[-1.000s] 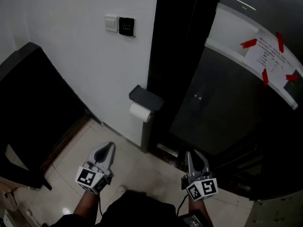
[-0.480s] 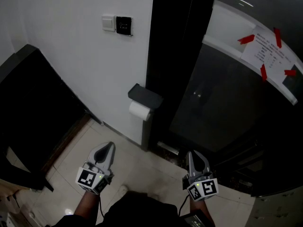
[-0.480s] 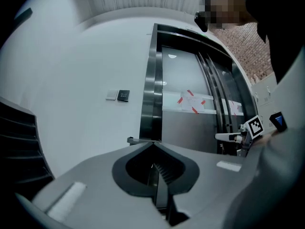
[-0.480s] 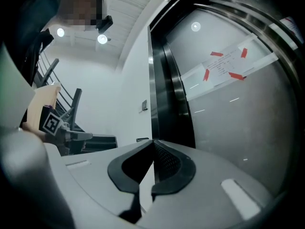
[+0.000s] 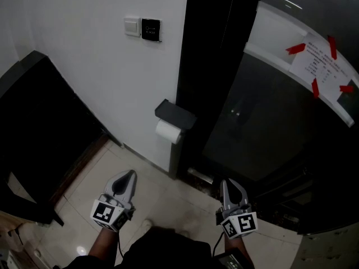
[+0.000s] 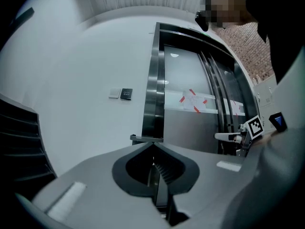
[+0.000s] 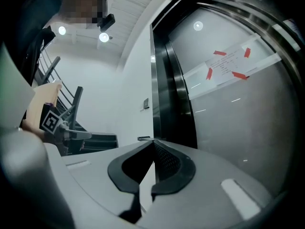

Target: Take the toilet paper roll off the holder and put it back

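Observation:
A white toilet paper roll point(image 5: 168, 132) hangs under a dark grey holder point(image 5: 175, 115) fixed low on the white wall, beside a black door frame. My left gripper point(image 5: 130, 175) is held low at the left over the floor tiles, well short of the roll, its jaws closed with nothing between them. At the lower right my right gripper point(image 5: 226, 184) is also shut and empty. In the left gripper view the holder point(image 6: 139, 138) shows just past the tips of the left gripper point(image 6: 153, 144). In the right gripper view the holder point(image 7: 143, 139) lies far off beyond the right gripper point(image 7: 152, 142).
A black door frame point(image 5: 205, 66) stands right of the holder, then a dark glass panel with a taped paper notice point(image 5: 318, 63). Two wall switches point(image 5: 142, 28) sit higher up. A dark stair structure point(image 5: 39, 122) fills the left. Beige floor tiles point(image 5: 162, 195) lie below.
Both grippers stay almost where they were. The head view has shifted slightly, so the holder and the roll sit a little to the right and lower than before.

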`<move>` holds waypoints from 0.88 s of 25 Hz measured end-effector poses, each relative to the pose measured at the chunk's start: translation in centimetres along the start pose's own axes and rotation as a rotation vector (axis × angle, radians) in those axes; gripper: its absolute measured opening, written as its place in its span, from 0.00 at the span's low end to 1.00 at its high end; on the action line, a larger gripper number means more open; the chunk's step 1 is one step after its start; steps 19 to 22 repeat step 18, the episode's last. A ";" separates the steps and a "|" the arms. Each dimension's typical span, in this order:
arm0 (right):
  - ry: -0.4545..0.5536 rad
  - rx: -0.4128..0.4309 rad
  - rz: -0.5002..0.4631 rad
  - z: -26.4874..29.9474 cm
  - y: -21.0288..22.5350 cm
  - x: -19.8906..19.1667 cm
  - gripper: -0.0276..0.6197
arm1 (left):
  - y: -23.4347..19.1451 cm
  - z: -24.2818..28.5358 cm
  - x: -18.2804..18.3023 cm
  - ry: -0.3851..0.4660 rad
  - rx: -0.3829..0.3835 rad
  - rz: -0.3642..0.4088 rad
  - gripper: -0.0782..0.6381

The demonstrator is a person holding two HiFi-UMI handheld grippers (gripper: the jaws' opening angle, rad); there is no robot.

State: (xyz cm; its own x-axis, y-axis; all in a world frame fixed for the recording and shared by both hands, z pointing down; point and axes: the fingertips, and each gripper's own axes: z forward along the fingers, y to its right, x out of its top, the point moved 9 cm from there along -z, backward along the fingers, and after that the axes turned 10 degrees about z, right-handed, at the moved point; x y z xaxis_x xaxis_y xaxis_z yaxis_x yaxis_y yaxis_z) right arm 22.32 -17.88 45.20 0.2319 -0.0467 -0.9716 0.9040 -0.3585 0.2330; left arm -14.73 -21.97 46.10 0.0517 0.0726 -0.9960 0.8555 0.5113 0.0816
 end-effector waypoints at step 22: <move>-0.016 0.044 -0.024 2.1 0.1 0.4 0.06 | 0.2 1.0 0.1 0.000 0.005 -0.059 0.11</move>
